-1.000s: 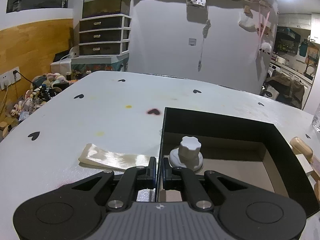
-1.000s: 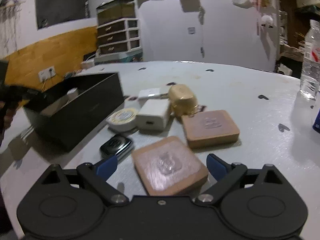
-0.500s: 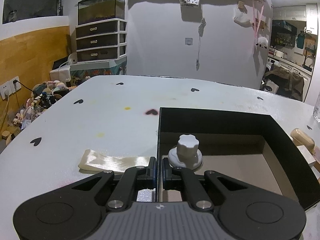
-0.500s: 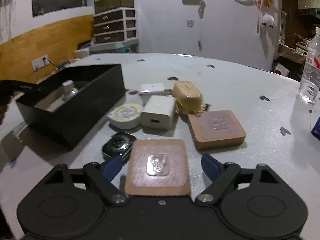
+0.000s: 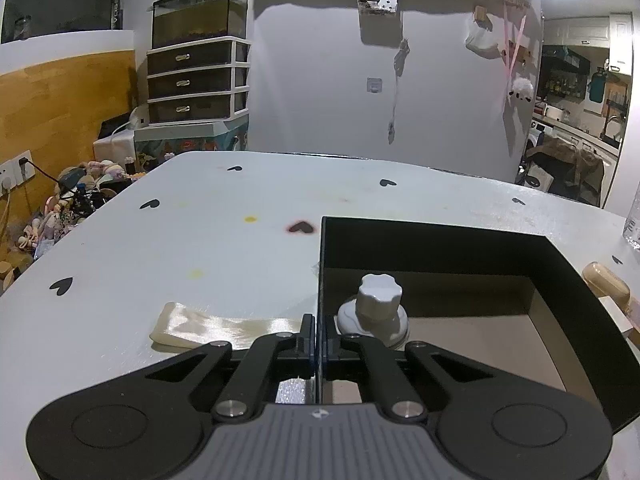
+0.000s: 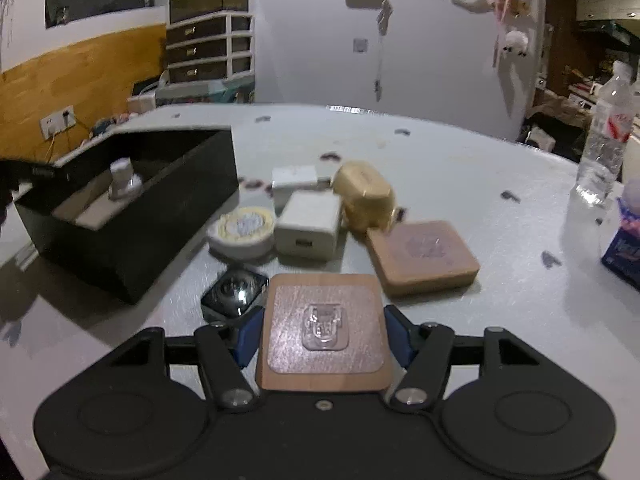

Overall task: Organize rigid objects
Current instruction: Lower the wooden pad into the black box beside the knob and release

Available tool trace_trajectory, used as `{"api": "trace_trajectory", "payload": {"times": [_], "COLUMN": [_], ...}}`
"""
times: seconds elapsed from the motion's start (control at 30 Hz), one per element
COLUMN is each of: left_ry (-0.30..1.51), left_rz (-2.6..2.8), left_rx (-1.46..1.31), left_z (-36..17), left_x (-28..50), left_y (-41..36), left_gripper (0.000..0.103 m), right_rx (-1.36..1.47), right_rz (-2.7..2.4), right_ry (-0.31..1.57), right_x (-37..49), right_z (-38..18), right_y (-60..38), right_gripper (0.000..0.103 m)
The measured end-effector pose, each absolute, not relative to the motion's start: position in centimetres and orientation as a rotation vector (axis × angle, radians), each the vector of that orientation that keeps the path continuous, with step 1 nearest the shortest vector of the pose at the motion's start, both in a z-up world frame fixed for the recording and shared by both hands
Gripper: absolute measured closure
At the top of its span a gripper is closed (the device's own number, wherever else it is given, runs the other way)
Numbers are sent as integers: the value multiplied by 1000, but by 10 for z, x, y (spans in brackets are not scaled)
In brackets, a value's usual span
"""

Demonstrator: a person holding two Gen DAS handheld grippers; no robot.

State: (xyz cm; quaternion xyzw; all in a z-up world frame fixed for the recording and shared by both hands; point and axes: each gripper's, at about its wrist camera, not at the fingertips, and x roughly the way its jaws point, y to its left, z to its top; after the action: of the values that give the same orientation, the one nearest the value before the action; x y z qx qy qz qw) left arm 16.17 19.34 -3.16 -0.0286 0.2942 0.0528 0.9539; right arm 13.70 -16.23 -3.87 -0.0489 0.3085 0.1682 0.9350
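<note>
My left gripper (image 5: 319, 332) is shut on the near left wall of the black box (image 5: 440, 236). Inside the box stands a white knob (image 5: 378, 300). In the right wrist view a square wooden block (image 6: 324, 292) with a clear hook on top lies between the blue pads (image 6: 250, 336) of my right gripper (image 6: 323, 332). Its jaws are closing and the pads touch both sides of the block. Beyond it lie a dark watch (image 6: 234, 290), a round tape roll (image 6: 242, 230), a white charger (image 6: 308, 226), a gold case (image 6: 364, 196) and a second wooden block (image 6: 424, 256).
A beige ribbon strip (image 5: 224, 326) lies left of the box. A water bottle (image 6: 604, 144) and a blue packet (image 6: 624, 248) stand at the table's right side. A small white adapter (image 6: 294, 178) sits behind the charger. Drawers and clutter line the far wall.
The right gripper's jaws have closed in from wide apart onto the near wooden block, which now sits square between the pads. The left gripper kept its hold on the box wall.
</note>
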Motion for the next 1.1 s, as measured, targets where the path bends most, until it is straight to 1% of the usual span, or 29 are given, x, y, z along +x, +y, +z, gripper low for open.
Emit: {"api": "trace_trajectory", "payload": {"times": [0.27,0.4,0.5,0.63,0.8,0.97,1.1], "left_ry": [581,580,582,582,582,577,577], "left_rz": [109,113,114,113,106,101,97], "left_rx": [-66,-65,-62,-66,-80,-80,-86], "left_z": [-34,-34,-33,-33,-33,-34,-34], "left_x": [160,161,161,161,162,162,161], "left_y": [194,194,193,193,195,195,197], "left_gripper": [101,101,101,101,100,100,100], "right_rx": [-97,-96,-85,-65,-19,16,7], "right_rz": [418,505,572,613,563,495,442], "right_ry": [517,502,532,623,784,850,844], "right_x": [152,165,180,203,230,245,251], "right_z": [14,33,42,39,13,-3,-7], "right_y": [-130,-96,-64,-21,15,34,45], "right_gripper": [38,38,38,38,38,38,38]}}
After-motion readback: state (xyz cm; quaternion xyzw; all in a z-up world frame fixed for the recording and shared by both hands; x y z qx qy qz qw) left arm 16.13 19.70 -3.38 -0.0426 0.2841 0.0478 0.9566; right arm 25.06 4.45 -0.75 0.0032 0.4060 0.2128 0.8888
